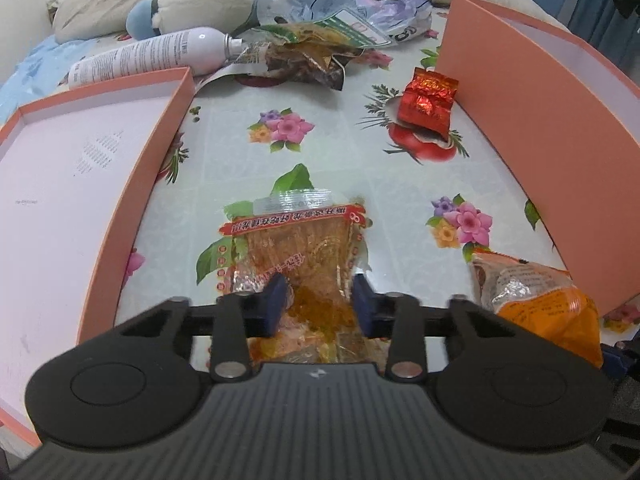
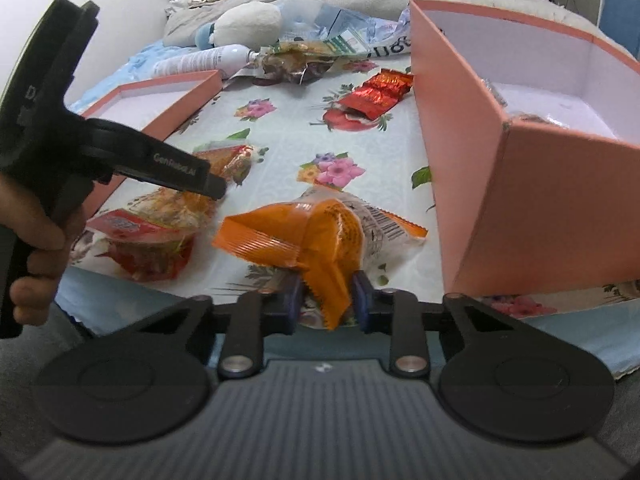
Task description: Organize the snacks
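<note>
1. The left gripper (image 1: 319, 300) is pinching the near end of a clear pack (image 1: 296, 248) of orange strips, its blue pads (image 1: 276, 300) pressing in on the wrapper from both sides.
2. That pack is lying on the flowered cloth (image 1: 328, 148), just beside the shallow lid (image 1: 80, 168) on the left.
3. The right gripper (image 2: 326, 300) is nipping the crimped orange edge of an orange bag (image 2: 316, 232), which is sitting on the cloth in front of the deep box (image 2: 520, 184).
4. A hand (image 2: 36, 240) is gripping the left tool's handle at the left edge of the right view.
5. A red foil packet (image 1: 426, 102) is resting farther back, near the box's wall.
6. A white bottle (image 1: 152, 54), crumpled wrappers (image 1: 304, 52) and a plush toy (image 1: 200, 4) are lying at the far end.
</note>
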The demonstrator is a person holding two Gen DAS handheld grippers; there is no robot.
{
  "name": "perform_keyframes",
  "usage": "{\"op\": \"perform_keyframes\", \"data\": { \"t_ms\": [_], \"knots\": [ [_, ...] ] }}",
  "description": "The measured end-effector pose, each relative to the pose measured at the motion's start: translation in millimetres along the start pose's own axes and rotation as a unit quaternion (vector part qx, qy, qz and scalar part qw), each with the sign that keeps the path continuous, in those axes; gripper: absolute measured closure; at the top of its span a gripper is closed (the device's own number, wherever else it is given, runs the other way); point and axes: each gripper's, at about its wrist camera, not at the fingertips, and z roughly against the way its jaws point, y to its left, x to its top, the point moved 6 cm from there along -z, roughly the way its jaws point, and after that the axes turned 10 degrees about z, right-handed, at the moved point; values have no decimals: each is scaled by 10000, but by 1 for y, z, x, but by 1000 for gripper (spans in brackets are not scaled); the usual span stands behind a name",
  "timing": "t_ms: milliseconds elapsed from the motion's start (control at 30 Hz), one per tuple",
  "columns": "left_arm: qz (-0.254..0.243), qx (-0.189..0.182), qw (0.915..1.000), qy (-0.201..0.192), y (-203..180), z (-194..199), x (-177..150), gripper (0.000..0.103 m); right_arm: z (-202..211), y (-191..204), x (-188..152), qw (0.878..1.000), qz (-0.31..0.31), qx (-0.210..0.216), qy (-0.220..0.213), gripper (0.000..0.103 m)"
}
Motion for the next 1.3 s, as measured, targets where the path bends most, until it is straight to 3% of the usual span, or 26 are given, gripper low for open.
{"op": "perform_keyframes", "data": {
  "t_ms": [67,167,467,833,933,967,1300],
  "knots": [
    [9,3,10000,-31,0,2,1,80,2,1,2,10000,37,23,-40,80],
    [24,-74,9999,-121,-2,10,4,86,6,2,5,9999,92,26,-124,82],
    [562,-239,9973,-398,1,54,15,87,20,4,14,9994,177,-20,-299,92],
    [1098,-470,9902,-724,5,121,19,88,59,7,34,9976,146,21,-678,94],
    [1128,-519,9891,-791,2,138,17,89,69,8,41,9967,155,37,-790,95],
    [1134,-543,9888,-800,1,142,16,89,72,8,42,9965,155,40,-823,100],
    [1112,-656,9892,-689,-13,148,1,89,72,-1,47,9961,97,-32,-877,100]
  ]
}}
